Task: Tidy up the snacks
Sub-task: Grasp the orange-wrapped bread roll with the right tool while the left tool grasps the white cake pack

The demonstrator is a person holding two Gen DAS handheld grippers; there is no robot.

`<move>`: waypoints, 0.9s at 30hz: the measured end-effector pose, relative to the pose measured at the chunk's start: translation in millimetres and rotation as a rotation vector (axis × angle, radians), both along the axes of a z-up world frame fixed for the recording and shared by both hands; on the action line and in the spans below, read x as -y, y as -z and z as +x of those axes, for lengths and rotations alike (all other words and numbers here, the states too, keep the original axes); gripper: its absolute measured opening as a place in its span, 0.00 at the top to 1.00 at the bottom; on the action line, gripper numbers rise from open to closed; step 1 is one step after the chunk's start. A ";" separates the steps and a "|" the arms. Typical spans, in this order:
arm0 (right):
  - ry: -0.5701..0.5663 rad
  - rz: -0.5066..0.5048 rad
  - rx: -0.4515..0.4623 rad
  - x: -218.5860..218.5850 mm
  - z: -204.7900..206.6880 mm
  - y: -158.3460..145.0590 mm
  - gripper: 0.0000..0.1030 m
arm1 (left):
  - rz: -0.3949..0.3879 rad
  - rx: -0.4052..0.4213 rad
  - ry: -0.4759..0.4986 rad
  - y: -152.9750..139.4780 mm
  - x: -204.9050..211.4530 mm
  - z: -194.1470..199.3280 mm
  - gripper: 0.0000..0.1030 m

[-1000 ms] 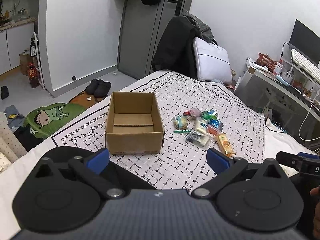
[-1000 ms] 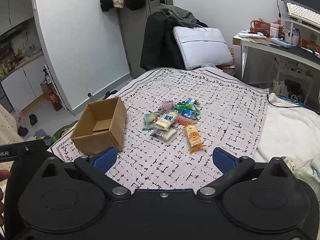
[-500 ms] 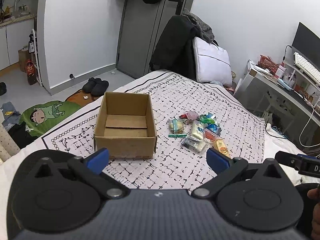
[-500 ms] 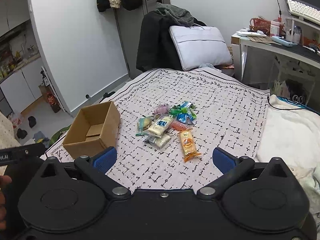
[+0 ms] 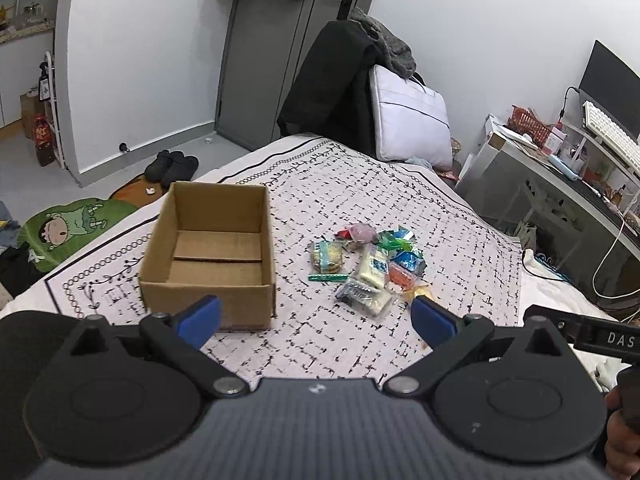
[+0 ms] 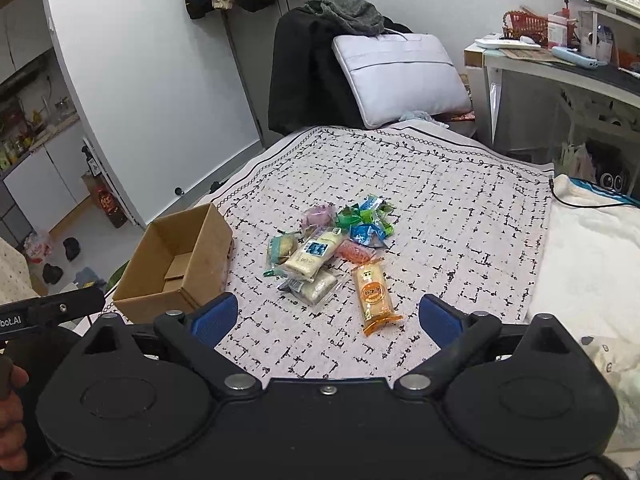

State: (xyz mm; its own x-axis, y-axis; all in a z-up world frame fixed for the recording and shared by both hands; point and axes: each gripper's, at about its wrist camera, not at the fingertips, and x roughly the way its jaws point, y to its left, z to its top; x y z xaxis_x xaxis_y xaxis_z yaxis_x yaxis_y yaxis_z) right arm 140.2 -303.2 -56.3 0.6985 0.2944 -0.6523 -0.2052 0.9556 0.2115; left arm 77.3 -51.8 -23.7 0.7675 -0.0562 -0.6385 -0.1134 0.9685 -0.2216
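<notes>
Brown cardboard makes up the box (image 5: 208, 256), which sits open and empty on the patterned bedspread (image 5: 400, 208), its flaps folded flat on the bottom. Just to its right, apart from it, lies the pile of snacks (image 5: 368, 264): small wrapped packets heaped together, so that several overlap and their labels cannot be read. In the right wrist view an orange packet (image 6: 374, 292) lies at the near edge of the pile, touching a clear packet (image 6: 314, 286) only at a corner, if at all; in the left wrist view most of that orange packet is hidden behind a blue fingertip.

The left gripper (image 5: 316, 316) stands wide with nothing between its blue pads, above the bedspread in front of the box and the pile. The right gripper (image 6: 326, 318) is also wide, its jaws closing slightly, with nothing between them; the orange packet shows in the gap but lies farther off on the bed.

Each view catches only a cut-off edge of the other tool and part of a hand (image 6: 10, 408) at the frame's border. Beyond the bed, a pillow (image 6: 400, 76) leans on a chair draped in dark clothing (image 6: 304, 72); the desk (image 6: 560, 72) at right is partly out of frame.
</notes>
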 end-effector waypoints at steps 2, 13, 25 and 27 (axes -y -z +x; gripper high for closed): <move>0.003 0.013 -0.017 3.1 8.0 5.0 0.08 | -0.002 -0.006 0.005 2.8 3.7 7.5 0.02; 0.044 0.101 -0.134 18.1 48.7 39.8 0.20 | -0.014 -0.041 0.042 23.7 24.0 49.6 0.08; 0.079 0.221 -0.270 31.0 98.1 82.5 0.34 | -0.028 -0.095 0.093 53.9 52.5 101.2 0.17; 0.080 0.233 -0.284 32.3 105.3 88.4 0.37 | -0.031 -0.110 0.087 61.1 55.6 110.4 0.17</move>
